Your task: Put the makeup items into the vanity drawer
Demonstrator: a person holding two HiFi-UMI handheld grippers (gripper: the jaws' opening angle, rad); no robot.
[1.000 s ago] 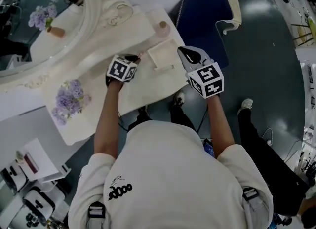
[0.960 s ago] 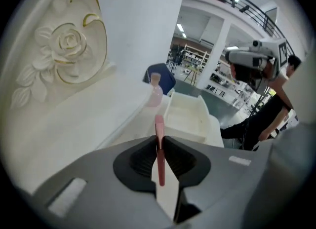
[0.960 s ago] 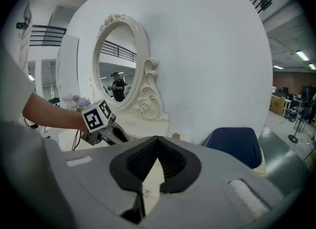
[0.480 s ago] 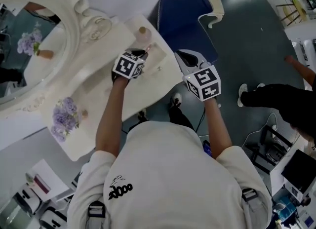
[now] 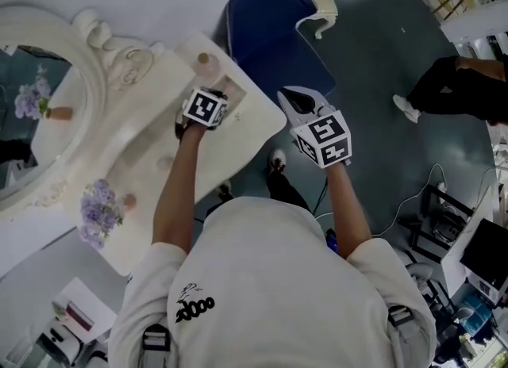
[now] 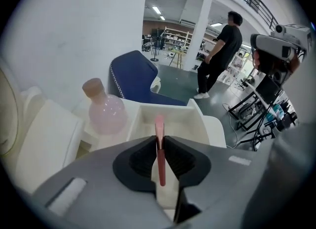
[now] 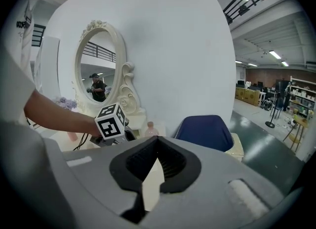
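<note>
Your left gripper [image 6: 159, 141]: jaws narrow, clamped on a pink makeup stick [image 6: 160, 149]. The stick is slim and glossy and stands upright between the ribbed black pads. Its paler tip pokes past them at 12 o'clock, over the open vanity drawer [image 6: 197, 119].

Drawer: cream, boxy, smooth-walled, just ahead of the jaws.

Round pink bottle [image 6: 103, 113] with a tan stopper at 10 o'clock, beside the drawer's left wall. Blue padded chair [image 6: 134, 77] behind the drawer. A person in dark clothes [image 6: 219, 50] stands at 1 o'clock, well apart.

Your right gripper [image 7: 157, 140]: jaws together, nothing between them. In the head view it sits at 3 o'clock of the left gripper, off the edge of the cream worktop [image 5: 151, 148].

Oval mirror [image 5: 36, 120] in a carved cream frame at 9 o'clock; purple flowers [image 5: 99, 212] at 8 o'clock.
</note>
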